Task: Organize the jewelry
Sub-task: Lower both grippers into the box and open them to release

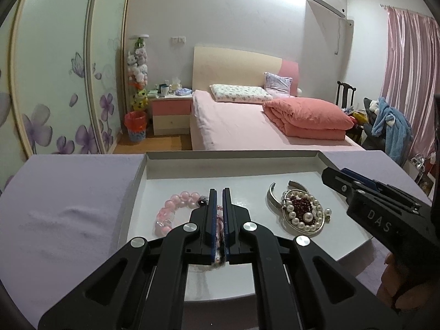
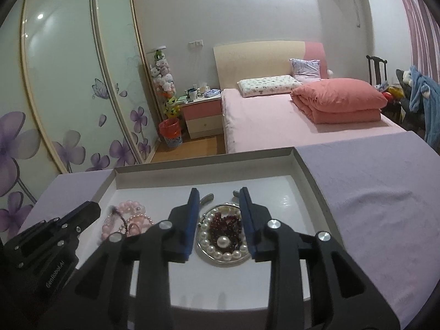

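Across the lilac cloth, from left: pink glossy bead bracelets at the shallow white tray's left side beneath the left gripper, fingers nearly together, whether pinching cannot be told, then a pearl-ringed garnet cluster mid-tray between the right gripper's parted blue pads.

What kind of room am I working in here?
Most likely a bedroom: a pink-sheeted bed with cream headboard, a pink-and-cream nightstand, and flower-printed sliding wardrobe doors sit behind the white jewelry tray.
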The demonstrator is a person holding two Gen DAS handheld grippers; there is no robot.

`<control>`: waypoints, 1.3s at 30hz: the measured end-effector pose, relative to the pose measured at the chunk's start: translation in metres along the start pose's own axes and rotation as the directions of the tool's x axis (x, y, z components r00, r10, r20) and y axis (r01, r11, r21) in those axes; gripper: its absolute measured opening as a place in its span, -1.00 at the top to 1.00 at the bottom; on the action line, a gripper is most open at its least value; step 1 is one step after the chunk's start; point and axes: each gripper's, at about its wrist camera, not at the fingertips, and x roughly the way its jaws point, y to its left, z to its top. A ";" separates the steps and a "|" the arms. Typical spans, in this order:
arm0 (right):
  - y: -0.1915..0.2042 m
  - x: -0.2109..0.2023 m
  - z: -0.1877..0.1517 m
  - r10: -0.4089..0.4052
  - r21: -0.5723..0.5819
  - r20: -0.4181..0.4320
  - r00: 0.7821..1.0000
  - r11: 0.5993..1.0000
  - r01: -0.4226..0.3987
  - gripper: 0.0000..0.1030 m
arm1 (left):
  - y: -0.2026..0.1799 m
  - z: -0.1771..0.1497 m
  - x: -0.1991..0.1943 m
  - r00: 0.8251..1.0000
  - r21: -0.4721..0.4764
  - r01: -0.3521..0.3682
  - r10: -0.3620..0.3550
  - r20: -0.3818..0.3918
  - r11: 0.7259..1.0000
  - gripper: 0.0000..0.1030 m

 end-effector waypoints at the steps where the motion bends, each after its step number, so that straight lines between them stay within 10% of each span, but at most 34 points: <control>1: -0.001 -0.001 0.000 -0.001 0.005 0.002 1.000 1.000 0.001 0.40 | 0.002 0.000 -0.001 1.000 -0.007 0.003 -0.003 -0.001 1.000 0.91; 15: -0.010 -0.033 -0.001 -0.013 0.031 0.033 0.999 0.999 0.012 0.32 | 0.023 0.009 -0.027 0.999 -0.090 0.038 -0.037 0.017 0.995 0.90; 39: 0.020 -0.129 -0.022 0.018 -0.083 0.145 0.989 0.997 -0.006 0.04 | 0.035 -0.014 -0.104 0.996 -0.074 -0.027 0.033 0.084 0.997 0.22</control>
